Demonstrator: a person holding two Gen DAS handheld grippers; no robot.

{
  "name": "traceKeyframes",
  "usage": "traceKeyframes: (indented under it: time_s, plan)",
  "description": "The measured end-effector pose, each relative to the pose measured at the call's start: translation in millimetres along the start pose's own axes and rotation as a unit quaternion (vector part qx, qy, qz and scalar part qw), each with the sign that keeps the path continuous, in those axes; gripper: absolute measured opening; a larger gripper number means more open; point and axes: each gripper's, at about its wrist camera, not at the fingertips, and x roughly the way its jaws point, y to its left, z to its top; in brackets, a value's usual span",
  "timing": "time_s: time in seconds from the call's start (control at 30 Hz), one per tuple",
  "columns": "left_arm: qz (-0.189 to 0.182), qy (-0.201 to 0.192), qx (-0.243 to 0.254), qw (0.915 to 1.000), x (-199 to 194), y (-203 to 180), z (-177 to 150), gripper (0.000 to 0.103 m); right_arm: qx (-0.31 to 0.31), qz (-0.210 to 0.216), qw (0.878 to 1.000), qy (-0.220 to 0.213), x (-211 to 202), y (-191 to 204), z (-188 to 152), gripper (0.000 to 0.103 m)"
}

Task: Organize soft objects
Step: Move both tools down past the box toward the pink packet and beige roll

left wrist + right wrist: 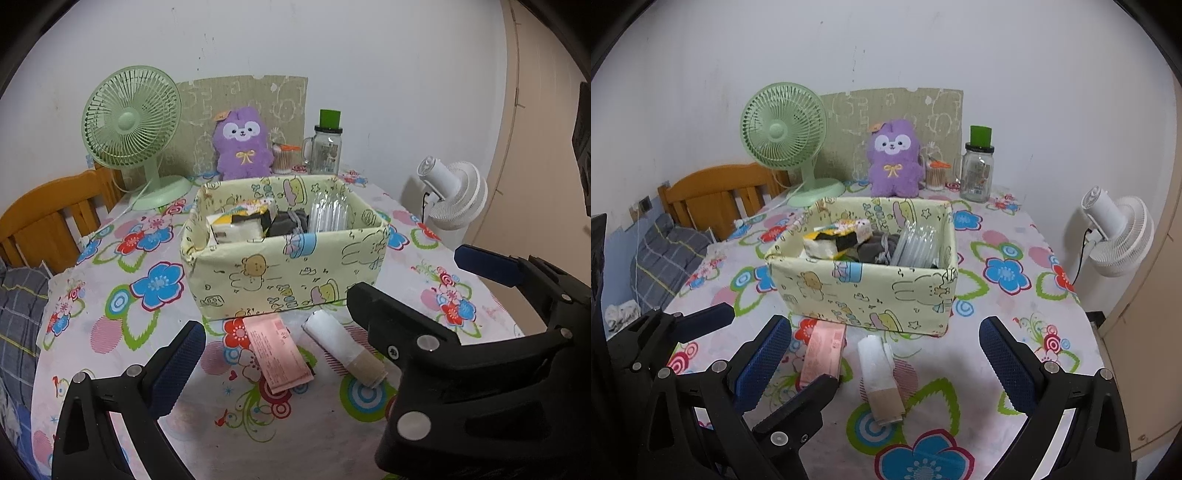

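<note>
Box [871,291]: pale yellow, cartoon print. Cloth [1004,236]: white, blue-red-pink flowers. Pack [823,350]: pink. Roll [881,373]: white, tan end. Plush [894,162]: purple, yellow bow. Far-left fan [783,133]: mint green. Right fan [1119,236]: white. Jar [977,173]: clear, green cap.

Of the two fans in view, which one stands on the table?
The green fan, on its round base at the table's far left corner beside the purple plush. The white fan stands off the table's right edge.

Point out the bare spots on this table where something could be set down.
Free cloth lies right of the box, toward the white fan, and left of it, before the green fan. The near strip is crowded by the pink packet and white roll. The back edge is lined by the plush and jar.
</note>
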Motion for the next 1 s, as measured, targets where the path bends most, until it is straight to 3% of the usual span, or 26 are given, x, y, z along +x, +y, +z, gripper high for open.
traceKeyframes:
  time_s: [1.0]
  plan:
    - [0.001, 0.089, -0.021, 0.9958, 66.8, 17.2, -40.9, 0.102, 0.005, -0.015, 0.996, 0.092, 79.8, -5.2, -42.9, 0.092]
